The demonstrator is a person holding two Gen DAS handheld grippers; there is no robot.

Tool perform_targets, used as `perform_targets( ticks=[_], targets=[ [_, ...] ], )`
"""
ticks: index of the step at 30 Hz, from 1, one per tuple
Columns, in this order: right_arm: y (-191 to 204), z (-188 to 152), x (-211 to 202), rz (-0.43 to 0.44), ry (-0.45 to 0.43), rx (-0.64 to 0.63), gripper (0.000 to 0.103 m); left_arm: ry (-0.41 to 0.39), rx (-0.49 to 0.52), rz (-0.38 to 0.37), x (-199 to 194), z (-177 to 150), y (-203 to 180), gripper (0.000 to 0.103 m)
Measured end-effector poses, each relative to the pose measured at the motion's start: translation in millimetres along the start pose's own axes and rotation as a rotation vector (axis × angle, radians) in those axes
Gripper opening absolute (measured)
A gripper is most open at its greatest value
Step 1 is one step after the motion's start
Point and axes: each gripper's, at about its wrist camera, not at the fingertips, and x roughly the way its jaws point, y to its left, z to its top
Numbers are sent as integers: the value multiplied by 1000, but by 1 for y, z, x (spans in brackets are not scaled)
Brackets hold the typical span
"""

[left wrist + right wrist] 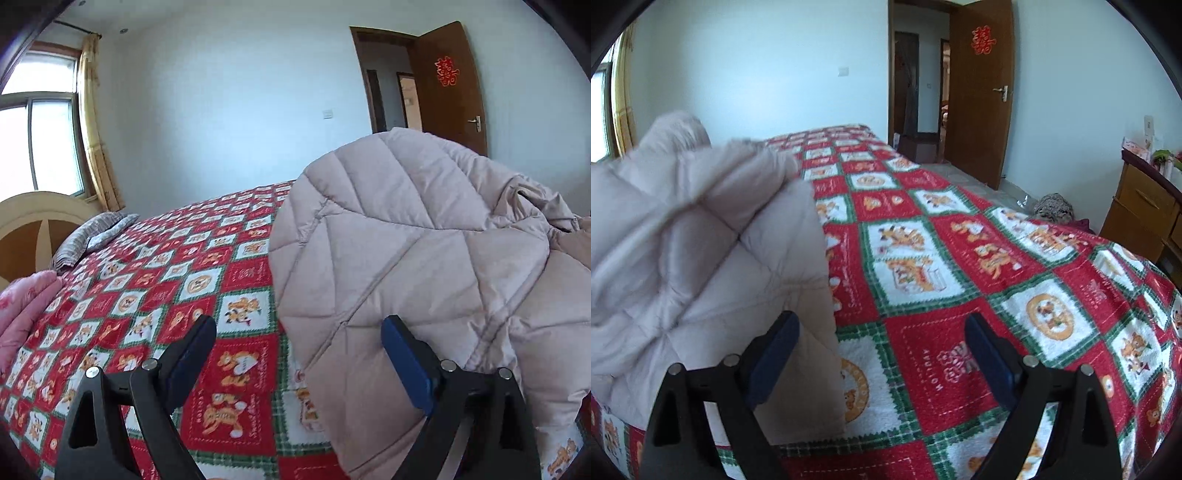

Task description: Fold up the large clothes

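Observation:
A pale pink quilted puffer coat (424, 251) lies bunched on the bed near its front edge; it also shows in the right wrist view (701, 251). My left gripper (299, 350) is open and empty, its jaws wide apart, with the coat's left edge between and behind them. My right gripper (882, 347) is open and empty, just above the bed at the coat's right edge; its left finger (775, 354) is over the coat's hem.
The bed carries a red, green and white checked blanket (960, 258). A grey pillow (92, 236) and a pink quilt (26, 306) lie at its left end by the headboard. A wooden dresser (1145, 206) stands right. A brown door (979, 92) is open behind.

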Motion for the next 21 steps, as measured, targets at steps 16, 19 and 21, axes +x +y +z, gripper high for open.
perform_targets(
  ticks=[16,19,21],
  targets=[
    [45,33,17,277,154,-69,26,-92,120,-72,-15,23,-42,92],
    [29,15,24,246,196,-72,25,-116,57,-52,-13,39,-28,97],
    [22,7,28,233,223,-78,25,-95,57,-44,1,48,-29,97]
  ],
)
